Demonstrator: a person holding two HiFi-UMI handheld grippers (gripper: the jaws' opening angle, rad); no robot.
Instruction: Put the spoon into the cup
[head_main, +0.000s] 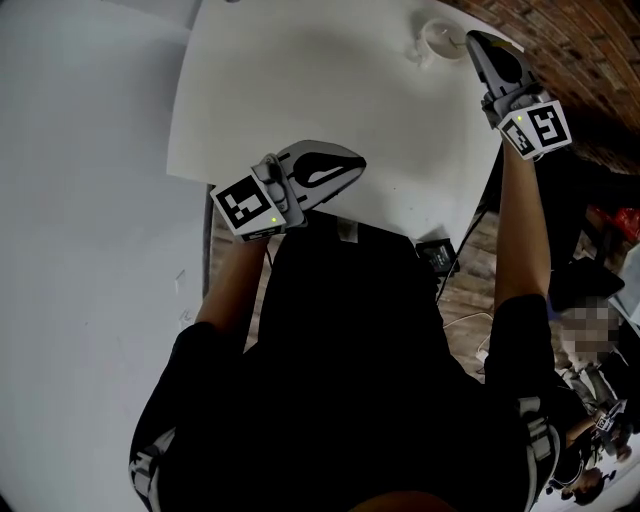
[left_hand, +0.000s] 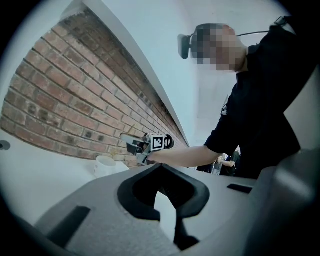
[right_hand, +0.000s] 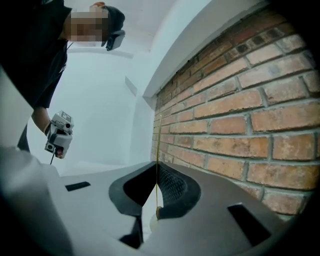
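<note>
Right gripper (head_main: 474, 40) just beside cup (head_main: 437, 38), jaws clamped on thin spoon (right_hand: 157, 170). Left gripper (head_main: 355, 160) well away from cup, jaws together, empty. Centre spoon over cup mouth, lower, then release.

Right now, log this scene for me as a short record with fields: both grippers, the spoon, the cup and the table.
left gripper: shut, empty, at the table's near edge
right gripper: shut on the spoon, close beside the cup
spoon: thin, golden, seen edge-on between the right jaws
cup: white, on the table by the brick wall
table: white
</note>
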